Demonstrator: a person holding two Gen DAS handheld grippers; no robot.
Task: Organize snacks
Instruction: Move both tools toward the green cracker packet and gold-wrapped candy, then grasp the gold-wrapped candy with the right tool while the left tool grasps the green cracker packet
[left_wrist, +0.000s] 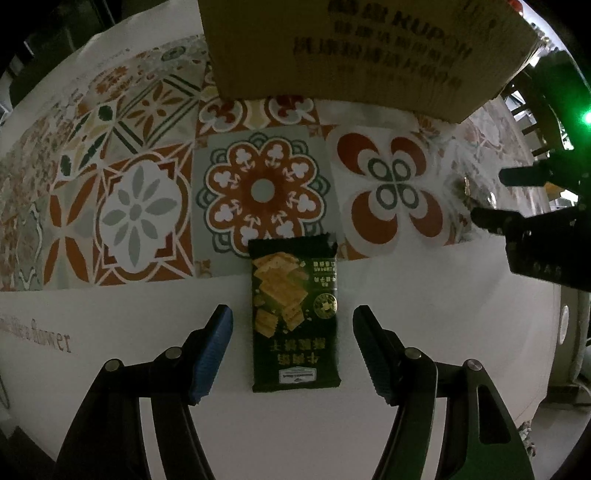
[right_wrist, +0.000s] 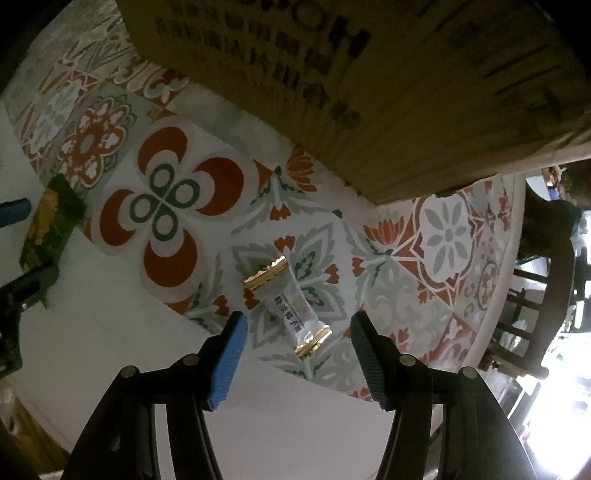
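A dark green cracker packet (left_wrist: 293, 314) lies flat on the patterned tablecloth (left_wrist: 147, 206), between the open fingers of my left gripper (left_wrist: 291, 317), which hovers over it. The packet also shows at the left edge of the right wrist view (right_wrist: 50, 229). A small white candy with gold ends (right_wrist: 290, 304) lies on the cloth, between and just beyond the open fingers of my right gripper (right_wrist: 297, 321). The right gripper appears at the right edge of the left wrist view (left_wrist: 495, 199), open. A cardboard box (left_wrist: 351, 48) stands behind both snacks, also in the right wrist view (right_wrist: 388, 92).
The round table's edge (right_wrist: 513, 258) curves at the right, with a wooden chair (right_wrist: 535, 280) beyond it. The tablecloth's plain white border (left_wrist: 110, 317) runs under my grippers.
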